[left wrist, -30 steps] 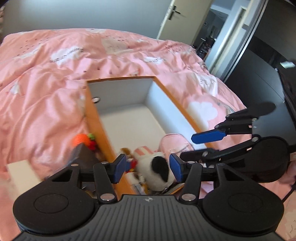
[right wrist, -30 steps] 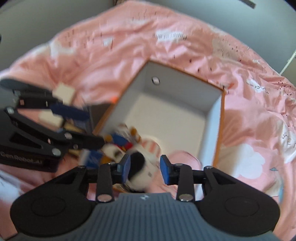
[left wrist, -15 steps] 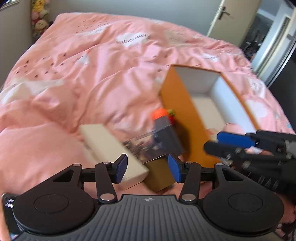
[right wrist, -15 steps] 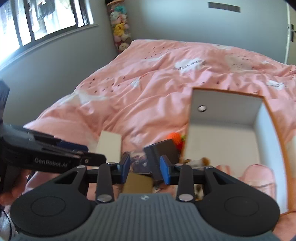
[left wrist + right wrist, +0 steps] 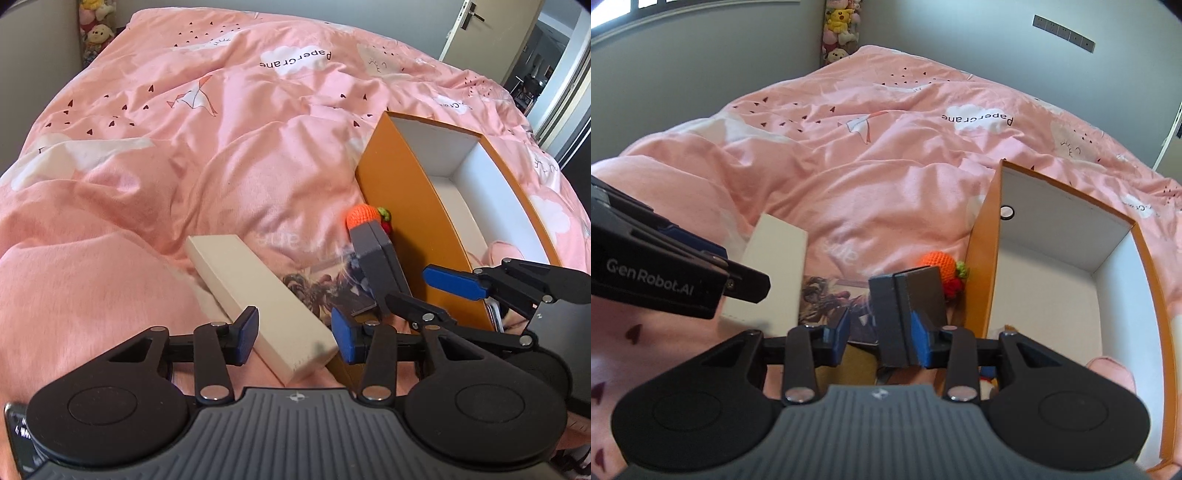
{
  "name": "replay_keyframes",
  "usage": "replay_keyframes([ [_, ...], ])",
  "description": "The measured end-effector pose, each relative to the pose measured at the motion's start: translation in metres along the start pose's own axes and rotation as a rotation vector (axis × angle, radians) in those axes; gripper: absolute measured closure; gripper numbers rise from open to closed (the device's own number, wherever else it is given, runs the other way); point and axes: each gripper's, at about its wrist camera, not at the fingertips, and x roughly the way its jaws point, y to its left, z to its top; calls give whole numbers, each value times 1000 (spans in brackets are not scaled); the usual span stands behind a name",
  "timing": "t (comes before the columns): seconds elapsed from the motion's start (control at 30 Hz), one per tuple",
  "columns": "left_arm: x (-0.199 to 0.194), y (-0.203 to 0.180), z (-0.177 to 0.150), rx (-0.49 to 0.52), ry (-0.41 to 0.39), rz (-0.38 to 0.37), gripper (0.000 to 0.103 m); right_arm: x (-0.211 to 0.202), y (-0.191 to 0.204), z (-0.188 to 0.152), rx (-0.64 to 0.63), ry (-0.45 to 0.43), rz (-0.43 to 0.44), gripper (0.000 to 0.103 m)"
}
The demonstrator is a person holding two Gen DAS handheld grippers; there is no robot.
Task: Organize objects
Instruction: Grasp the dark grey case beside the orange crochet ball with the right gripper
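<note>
An orange box (image 5: 402, 192) with white insides sits open at the right on a pink bed (image 5: 184, 129). Beside its wall lie an orange knit toy (image 5: 364, 216), a gray case (image 5: 905, 299) and a picture card (image 5: 321, 291). The left gripper (image 5: 293, 332) has been closing; its fingers stand apart around the near end of a cream box (image 5: 258, 295), not pressing it. The right gripper (image 5: 881, 336) is half open with the gray case between its fingers; its right finger (image 5: 919, 339) touches the case. Plush toys (image 5: 838, 29) sit by the gray wall.

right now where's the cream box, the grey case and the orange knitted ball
cream box (image 5: 255, 291): left wrist view, on its long top face
grey case (image 5: 908, 295): right wrist view, on its upper face near the seam
orange knitted ball (image 5: 362, 215): left wrist view, on its rounded top
</note>
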Motion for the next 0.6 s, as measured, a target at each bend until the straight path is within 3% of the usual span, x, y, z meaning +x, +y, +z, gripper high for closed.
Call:
replay_keyframes([
  [0.1, 5, 2, 5, -7, 0, 4, 52, 12, 5, 4, -47, -1, -48, 59],
  [0.6, 29, 9, 18, -24, 15, -9, 52, 55, 21, -1, -195, 19, -175, 60],
])
